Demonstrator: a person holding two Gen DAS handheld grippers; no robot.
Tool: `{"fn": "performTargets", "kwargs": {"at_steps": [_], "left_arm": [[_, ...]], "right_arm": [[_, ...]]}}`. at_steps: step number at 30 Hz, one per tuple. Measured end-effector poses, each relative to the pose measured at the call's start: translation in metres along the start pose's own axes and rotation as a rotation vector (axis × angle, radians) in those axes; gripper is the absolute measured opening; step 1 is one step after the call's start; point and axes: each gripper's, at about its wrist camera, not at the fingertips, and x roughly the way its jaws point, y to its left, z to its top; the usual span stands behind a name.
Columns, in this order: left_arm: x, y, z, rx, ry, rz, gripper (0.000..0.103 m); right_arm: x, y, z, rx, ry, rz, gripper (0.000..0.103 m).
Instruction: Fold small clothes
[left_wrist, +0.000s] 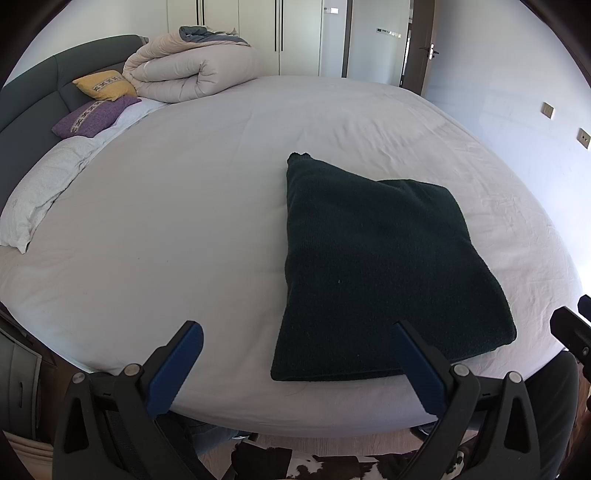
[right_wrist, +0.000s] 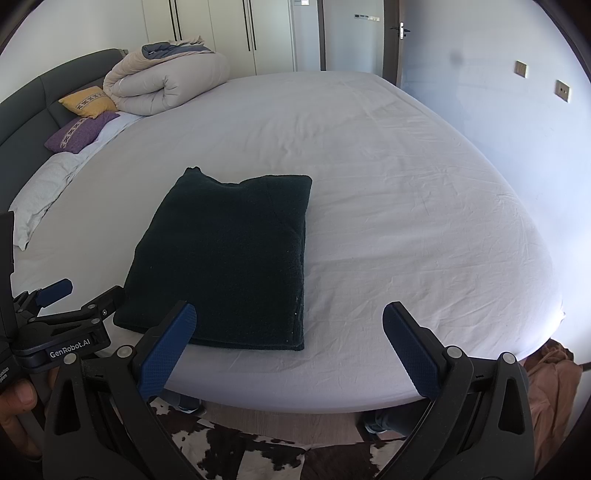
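Observation:
A dark green knit garment (left_wrist: 380, 273) lies folded into a flat rectangle on the white bed sheet (left_wrist: 177, 229), near the bed's front edge; it also shows in the right wrist view (right_wrist: 229, 258). My left gripper (left_wrist: 295, 332) is open and empty, held just off the front edge, with its right finger over the garment's near edge. My right gripper (right_wrist: 288, 314) is open and empty, also at the front edge, to the right of the garment's near corner. The left gripper also shows from the side at the left of the right wrist view (right_wrist: 79, 295).
A rolled beige duvet (left_wrist: 192, 70), a yellow cushion (left_wrist: 105, 85), a purple cushion (left_wrist: 92, 116) and a white pillow (left_wrist: 40, 188) lie along the dark headboard (left_wrist: 29, 96) at the far left. A cowhide rug (right_wrist: 258, 454) covers the floor below. Brown cloth (right_wrist: 550, 387) lies at the right.

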Motion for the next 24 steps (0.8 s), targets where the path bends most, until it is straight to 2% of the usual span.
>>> {"fn": "performTargets", "kwargs": {"at_steps": [24], "left_arm": [[0.0016,-0.0020,-0.0018,0.000,0.003,-0.003,0.103]], "right_arm": [[0.0021,0.0005,-0.0008,0.004,0.005,-0.001,0.103]]}}
